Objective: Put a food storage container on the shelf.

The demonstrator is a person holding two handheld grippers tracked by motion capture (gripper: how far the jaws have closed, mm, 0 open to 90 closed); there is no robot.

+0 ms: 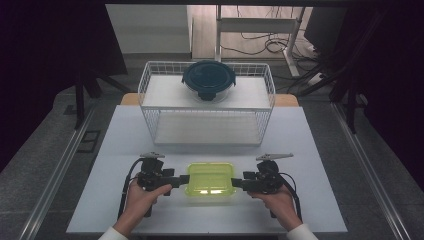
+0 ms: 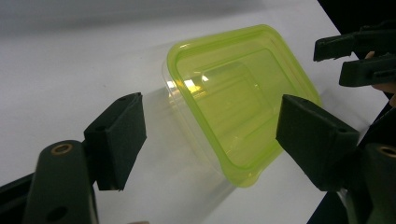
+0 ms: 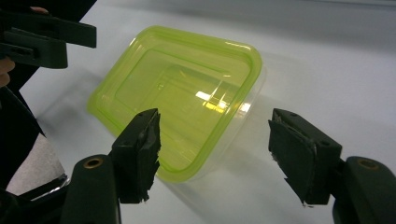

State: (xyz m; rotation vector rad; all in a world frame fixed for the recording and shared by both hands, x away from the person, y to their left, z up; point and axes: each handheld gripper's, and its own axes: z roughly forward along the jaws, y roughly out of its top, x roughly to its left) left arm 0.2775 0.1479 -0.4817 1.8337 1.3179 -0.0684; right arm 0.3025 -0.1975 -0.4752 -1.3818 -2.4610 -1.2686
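A clear rectangular container with a yellow-green lid lies flat on the white table near its front edge. My left gripper points at the container's left end and my right gripper at its right end, each held in a hand. In the left gripper view the container lies just ahead of the open left gripper, whose pads do not touch it, and the right gripper shows beyond. In the right gripper view the right gripper stands open around the near corner of the container, apart from it.
Behind the container stands a white wire rack at the table's back. A round container with a dark blue clip lid rests on its upper shelf. Bare white table lies between the rack and the hands.
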